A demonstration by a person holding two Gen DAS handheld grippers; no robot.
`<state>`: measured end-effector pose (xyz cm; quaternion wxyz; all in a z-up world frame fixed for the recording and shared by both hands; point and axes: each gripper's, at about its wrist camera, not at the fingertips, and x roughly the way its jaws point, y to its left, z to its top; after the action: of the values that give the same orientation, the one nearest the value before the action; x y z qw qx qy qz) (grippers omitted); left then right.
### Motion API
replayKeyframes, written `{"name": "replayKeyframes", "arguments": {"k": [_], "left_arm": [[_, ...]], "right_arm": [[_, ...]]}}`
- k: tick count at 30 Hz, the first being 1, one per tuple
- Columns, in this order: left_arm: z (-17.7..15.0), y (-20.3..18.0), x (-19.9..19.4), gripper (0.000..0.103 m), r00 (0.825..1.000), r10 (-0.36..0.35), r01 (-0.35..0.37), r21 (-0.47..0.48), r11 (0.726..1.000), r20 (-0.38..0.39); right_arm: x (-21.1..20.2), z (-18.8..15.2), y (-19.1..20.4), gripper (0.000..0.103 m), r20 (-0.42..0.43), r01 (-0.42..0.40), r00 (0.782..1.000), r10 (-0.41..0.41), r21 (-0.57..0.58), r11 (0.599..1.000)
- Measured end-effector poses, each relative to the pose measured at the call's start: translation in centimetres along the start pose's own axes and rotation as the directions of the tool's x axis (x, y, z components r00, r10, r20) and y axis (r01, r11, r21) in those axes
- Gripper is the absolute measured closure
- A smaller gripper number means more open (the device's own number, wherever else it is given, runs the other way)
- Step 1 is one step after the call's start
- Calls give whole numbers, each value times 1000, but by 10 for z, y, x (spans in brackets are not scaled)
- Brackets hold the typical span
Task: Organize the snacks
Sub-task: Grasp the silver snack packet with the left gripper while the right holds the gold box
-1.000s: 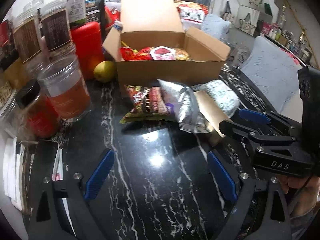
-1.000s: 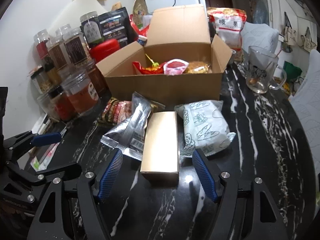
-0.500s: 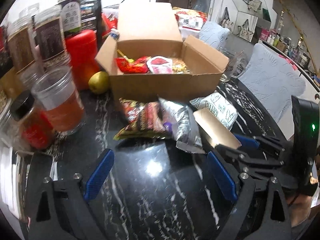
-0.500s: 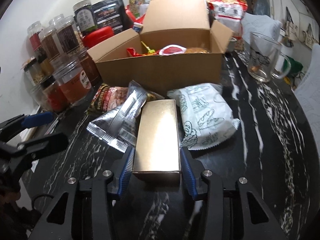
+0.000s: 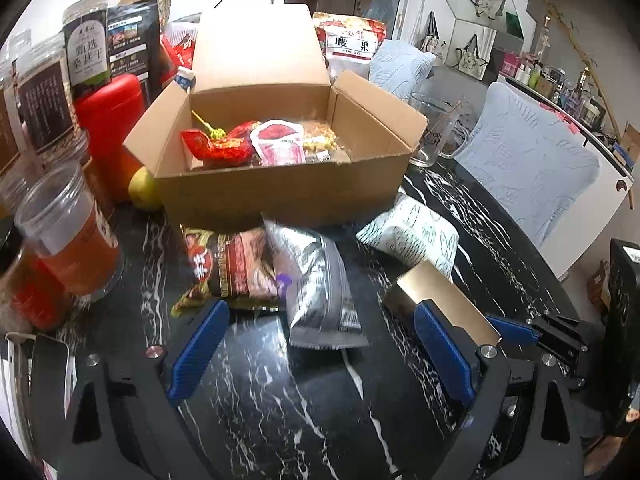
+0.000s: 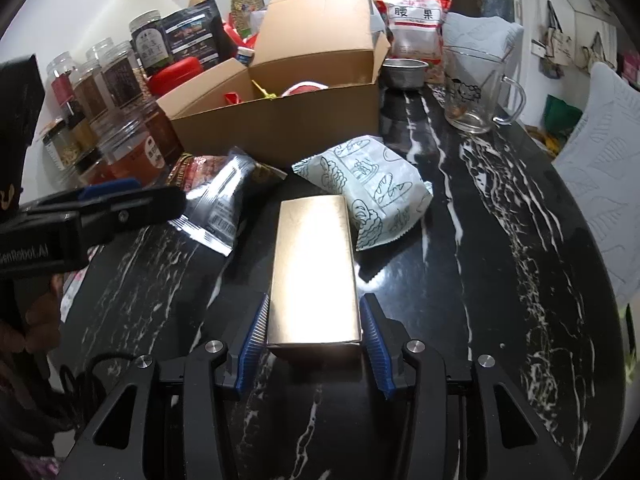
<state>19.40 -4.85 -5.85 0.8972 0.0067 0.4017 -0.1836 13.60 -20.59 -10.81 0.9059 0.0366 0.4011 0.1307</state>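
An open cardboard box (image 5: 280,196) with several snacks inside stands at the back of the black marble table (image 5: 280,400). In front of it lie a red-brown packet (image 5: 232,268), a silver packet (image 5: 316,280) and a white bread-print packet (image 6: 368,188). My right gripper (image 6: 314,312) holds the near end of a gold box (image 6: 314,256) between its pads; its jaws are opening slightly. The gold box's near end looks raised in the left wrist view. My left gripper (image 5: 318,320) is open, and the silver packet's near end lies between its fingertips, untouched.
Jars (image 5: 68,236), a red canister (image 5: 108,120) and a yellow fruit (image 5: 144,190) crowd the left side. A glass mug (image 6: 476,84), a metal bowl (image 6: 402,72) and a cashew bag (image 6: 416,28) stand at the back right. A padded chair (image 5: 532,160) is beyond the table's right edge.
My right gripper's jaws came in from wide apart onto the gold box's sides. My left gripper moved forward towards the packets and stayed open.
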Motion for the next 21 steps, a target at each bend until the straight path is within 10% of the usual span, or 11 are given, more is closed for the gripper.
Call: {"name": "replayKeyframes", "arguments": {"k": [16,21], "left_arm": [[18,-1,36,8,999,-10,10,-7,1000,-48],[19,-12,55,26,997,0,1,13,1000,-80]], "right_arm": [[8,9,-13,59,32,-98,995,98,-7,995],[-12,14,-25,59,73,-79,994,79,3,997]]}}
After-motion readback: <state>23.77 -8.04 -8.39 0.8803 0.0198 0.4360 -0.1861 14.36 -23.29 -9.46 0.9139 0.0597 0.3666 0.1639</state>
